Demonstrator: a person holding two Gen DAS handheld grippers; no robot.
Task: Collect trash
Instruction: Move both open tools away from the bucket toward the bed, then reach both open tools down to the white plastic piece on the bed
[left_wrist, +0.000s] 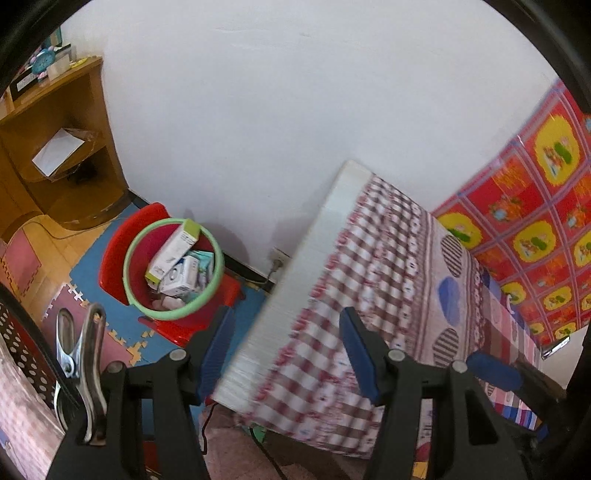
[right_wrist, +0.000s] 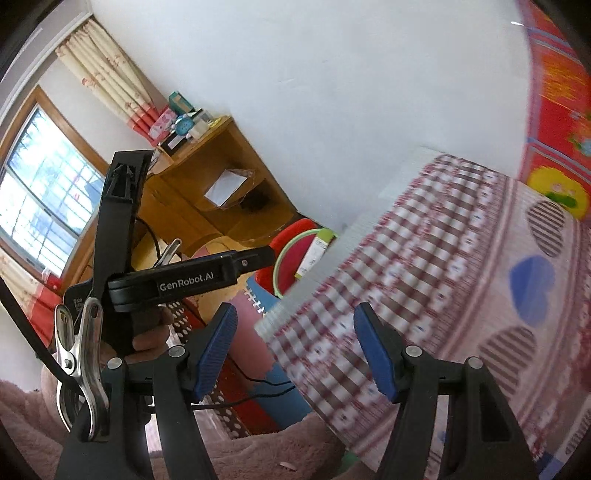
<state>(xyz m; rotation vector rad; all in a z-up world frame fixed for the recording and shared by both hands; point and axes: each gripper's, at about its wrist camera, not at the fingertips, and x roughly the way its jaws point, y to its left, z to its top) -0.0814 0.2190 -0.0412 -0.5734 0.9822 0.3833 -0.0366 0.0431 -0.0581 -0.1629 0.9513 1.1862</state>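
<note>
A red trash bin (left_wrist: 142, 243) with a pale green rim stands on the floor by the wall, in the left wrist view. In it lie a long white-and-green box (left_wrist: 175, 251), a white box (left_wrist: 184, 278) and other packaging. My left gripper (left_wrist: 288, 354) hangs open and empty above the corner of the bed, to the right of the bin and apart from it. My right gripper (right_wrist: 295, 354) is open and empty too, over the checked sheet. In the right wrist view the bin (right_wrist: 295, 258) is half hidden behind the mattress corner.
A bed with a red-checked sheet (left_wrist: 388, 295) fills the right side. A wooden shelf unit (left_wrist: 66, 147) stands at the left against the white wall. Coloured foam mats (left_wrist: 92, 258) cover the floor. A wall socket (left_wrist: 279, 256) sits low. A hand (right_wrist: 147, 336) holds the left gripper's black housing (right_wrist: 177, 284).
</note>
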